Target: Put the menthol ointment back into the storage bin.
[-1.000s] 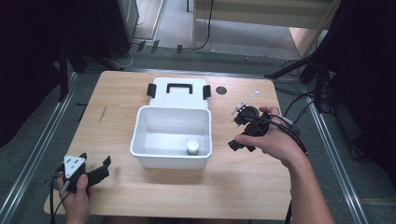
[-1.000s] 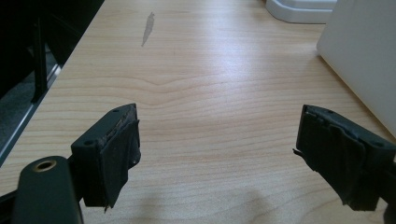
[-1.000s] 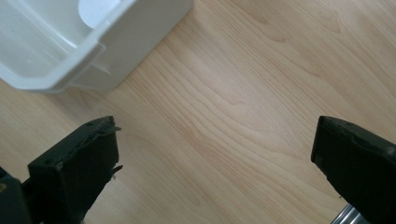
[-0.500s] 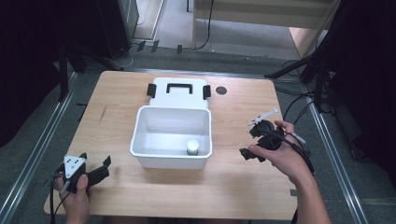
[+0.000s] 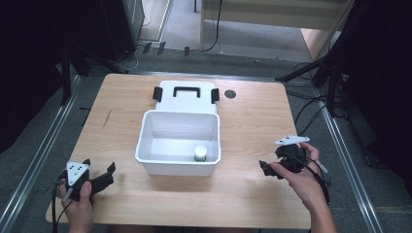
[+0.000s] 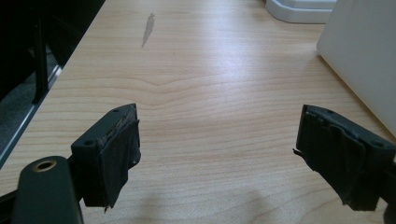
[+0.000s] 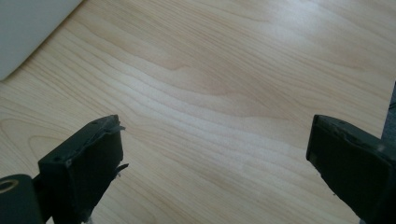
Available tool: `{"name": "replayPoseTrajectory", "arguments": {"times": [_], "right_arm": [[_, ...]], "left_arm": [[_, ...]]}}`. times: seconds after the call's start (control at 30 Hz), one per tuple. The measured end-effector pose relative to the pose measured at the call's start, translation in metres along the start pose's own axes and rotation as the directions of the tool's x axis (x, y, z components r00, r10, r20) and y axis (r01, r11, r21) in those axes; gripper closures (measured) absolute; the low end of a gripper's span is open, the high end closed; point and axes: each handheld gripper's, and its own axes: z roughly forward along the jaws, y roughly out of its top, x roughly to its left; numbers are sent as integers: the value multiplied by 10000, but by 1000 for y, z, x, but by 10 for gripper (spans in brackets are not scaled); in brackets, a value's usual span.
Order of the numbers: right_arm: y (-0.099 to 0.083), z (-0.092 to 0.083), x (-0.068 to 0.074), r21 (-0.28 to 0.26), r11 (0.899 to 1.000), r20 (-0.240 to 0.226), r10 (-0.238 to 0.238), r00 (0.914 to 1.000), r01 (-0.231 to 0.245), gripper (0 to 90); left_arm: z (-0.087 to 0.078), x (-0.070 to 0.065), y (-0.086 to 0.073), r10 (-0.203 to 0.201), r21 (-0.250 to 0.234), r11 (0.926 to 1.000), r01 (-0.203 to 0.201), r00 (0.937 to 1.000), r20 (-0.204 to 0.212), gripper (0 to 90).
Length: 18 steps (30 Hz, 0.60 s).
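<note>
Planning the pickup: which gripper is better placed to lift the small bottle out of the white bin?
Right, probably. The bottle stands in the bin's near right corner, nearer the right gripper than the left gripper. Both are open and empty.

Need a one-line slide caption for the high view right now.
Open white bin holding a small bottle, lid behind it, left gripper and right gripper open at the table's near corners.

Small bottle (image 5: 200,154) label too small to read; box (image 6: 364,56) cut off.
</note>
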Motion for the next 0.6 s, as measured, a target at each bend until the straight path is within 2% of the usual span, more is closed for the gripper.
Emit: {"name": "replayPoseTrajectory", "arguments": {"times": [0.13, 0.3, 0.4, 0.5, 0.6], "right_arm": [[-16, 4, -4, -391, 9991, 96, 194, 9998, -191, 38], [-36, 8, -9, -888, 9938, 207, 687, 9974, -666, 35], [-47, 9, -13, -1244, 9873, 237, 1028, 9944, -991, 35], [-60, 10, -17, -1605, 9764, 110, 1479, 9889, -1442, 59], [-73, 12, -20, -1851, 9686, 92, 1704, 9853, -1658, 59]], "left_arm": [[0, 0, 0, 15, -3, 10000, -15, 10000, -25, 143], [0, 0, 0, 23, -23, 10000, -23, 10000, -27, 143], [0, 0, 0, 6, -33, 10000, -6, 10000, -32, 143], [0, 0, 0, -1, -40, 10000, 1, 10000, -19, 143], [0, 0, 0, -7, -38, 10000, 7, 10000, -9, 143]]}}
